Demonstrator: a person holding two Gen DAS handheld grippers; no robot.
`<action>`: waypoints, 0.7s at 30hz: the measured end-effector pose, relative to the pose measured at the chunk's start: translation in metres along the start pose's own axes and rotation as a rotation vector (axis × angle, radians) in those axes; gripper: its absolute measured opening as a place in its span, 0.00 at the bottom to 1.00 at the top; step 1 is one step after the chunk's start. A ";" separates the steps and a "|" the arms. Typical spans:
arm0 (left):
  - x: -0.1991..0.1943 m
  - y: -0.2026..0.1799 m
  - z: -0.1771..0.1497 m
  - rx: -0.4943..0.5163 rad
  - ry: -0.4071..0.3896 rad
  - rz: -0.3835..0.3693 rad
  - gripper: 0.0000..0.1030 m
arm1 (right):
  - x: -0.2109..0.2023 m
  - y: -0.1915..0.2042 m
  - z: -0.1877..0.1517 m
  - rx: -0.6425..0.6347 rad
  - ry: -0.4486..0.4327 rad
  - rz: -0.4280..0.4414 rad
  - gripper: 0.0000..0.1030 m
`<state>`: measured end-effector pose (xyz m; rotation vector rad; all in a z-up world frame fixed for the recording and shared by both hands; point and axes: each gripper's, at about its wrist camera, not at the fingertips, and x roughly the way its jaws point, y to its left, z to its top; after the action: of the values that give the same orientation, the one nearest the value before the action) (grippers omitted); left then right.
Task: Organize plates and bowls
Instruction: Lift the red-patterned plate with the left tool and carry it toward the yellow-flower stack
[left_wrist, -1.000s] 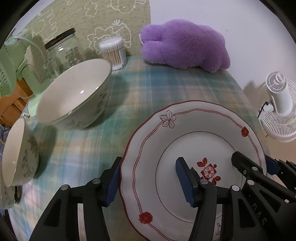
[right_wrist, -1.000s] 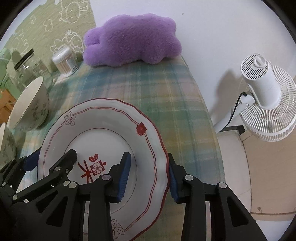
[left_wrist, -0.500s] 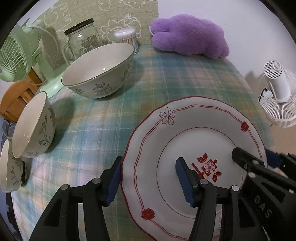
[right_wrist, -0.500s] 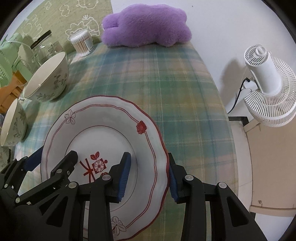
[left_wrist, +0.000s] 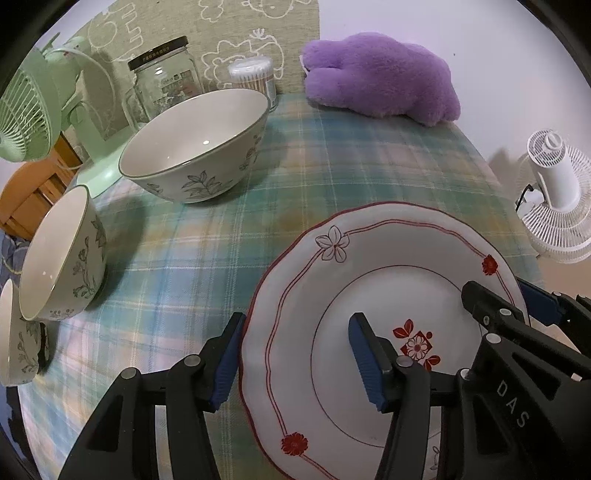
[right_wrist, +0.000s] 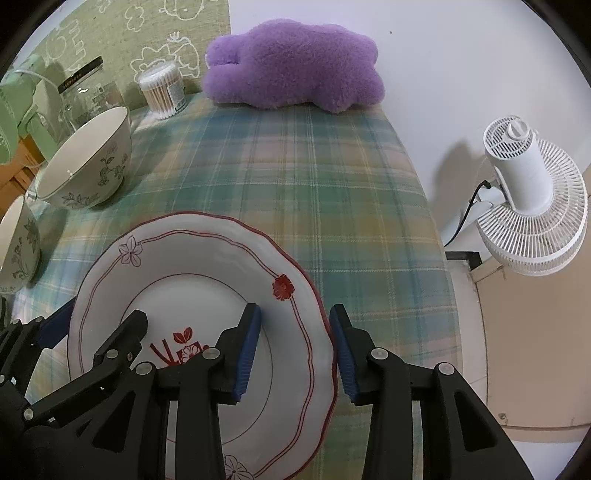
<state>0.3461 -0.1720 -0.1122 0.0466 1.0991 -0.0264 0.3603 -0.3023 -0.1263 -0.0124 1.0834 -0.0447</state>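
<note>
A white plate with red trim and flowers (left_wrist: 388, 280) (right_wrist: 207, 266) is held over the plaid tablecloth. My left gripper (left_wrist: 295, 354) is shut on its left rim, one finger under and one on top. My right gripper (right_wrist: 295, 347) is shut on its right rim the same way. A large leaf-patterned bowl (left_wrist: 195, 144) (right_wrist: 85, 162) stands at the back left. A smaller matching bowl (left_wrist: 62, 254) (right_wrist: 16, 243) is nearer on the left, and a third bowl (left_wrist: 16, 339) shows at the left edge.
A purple plush toy (left_wrist: 380, 77) (right_wrist: 291, 66) lies at the table's back. A glass jar (left_wrist: 162, 77), a cotton swab tub (right_wrist: 162, 90) and a green fan (left_wrist: 33, 107) stand at the back left. A white fan (right_wrist: 532, 195) stands past the table's right edge.
Both grippers with the plate have pulled back and risen from the table's far side. The bowls and the jar now show farther away and more fully in view.
</note>
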 end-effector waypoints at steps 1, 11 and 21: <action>-0.003 0.000 -0.001 -0.003 -0.003 -0.002 0.55 | -0.002 0.001 0.000 -0.002 -0.004 -0.002 0.41; -0.055 0.004 -0.005 -0.003 -0.065 -0.019 0.55 | -0.052 0.003 0.000 0.010 -0.068 -0.018 0.41; -0.109 0.015 -0.027 0.001 -0.113 -0.042 0.55 | -0.112 0.012 -0.022 0.022 -0.120 -0.038 0.41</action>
<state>0.2731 -0.1554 -0.0265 0.0227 0.9875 -0.0662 0.2888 -0.2851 -0.0380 -0.0161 0.9624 -0.0892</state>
